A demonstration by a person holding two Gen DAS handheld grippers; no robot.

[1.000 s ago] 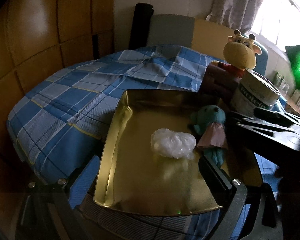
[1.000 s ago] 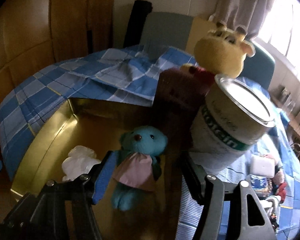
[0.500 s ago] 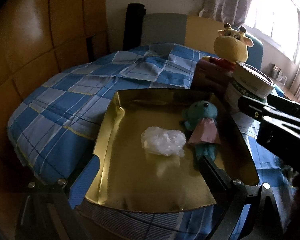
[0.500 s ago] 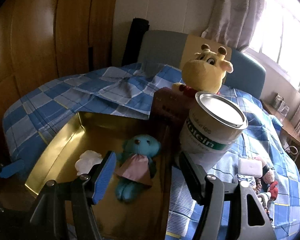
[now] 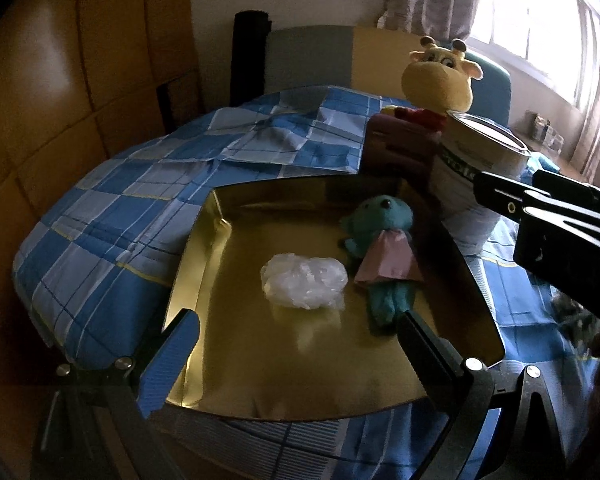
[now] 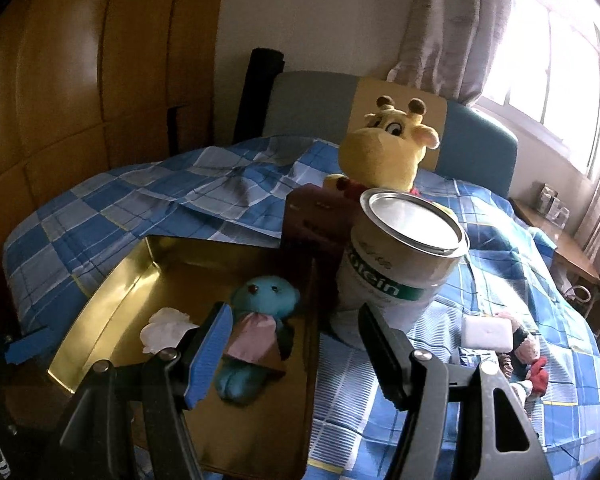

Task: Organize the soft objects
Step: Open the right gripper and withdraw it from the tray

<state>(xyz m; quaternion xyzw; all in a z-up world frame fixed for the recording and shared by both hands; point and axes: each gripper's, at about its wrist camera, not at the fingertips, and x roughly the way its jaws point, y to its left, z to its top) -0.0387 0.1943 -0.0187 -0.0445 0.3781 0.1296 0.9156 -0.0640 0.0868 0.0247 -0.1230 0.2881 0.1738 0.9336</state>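
- Two soft things already lie in the shallow gold metal tray: a small teal plush bear with a pink cloth bib along the tray's right side, and a crumpled clear plastic bag just left of the bear, near the tray's middle.
- The bear looks light and squashy. It should give under the fingers without slipping, and the belly or head offers the fullest hold. The loose bib would likely slide off if pinched alone.
- The bag seems nearly weightless, crinkly and slick. A pinch through its bunched middle is probably safest.
- A yellow plush giraffe sits beyond the tray's far right corner, behind a maroon cardboard box and a white tin can with a silver lid. It is bulky but soft, and its neck looks like the best hold.
- More small soft toys and a white rectangular pad lie on the bed to the right of the tray. They are too small to make out clearly.
- The left gripper hangs over the tray's near edge, fingers spread and grasping nothing.
- The right gripper stands above the tray's right rim, fingers parted and empty.
- The tray rests on a blue checked quilt covering the bed, a yielding surface, so the tray may tip when pressed.
- Wooden wall panels stand to the tray's left, and a bright curtained window to its far right.
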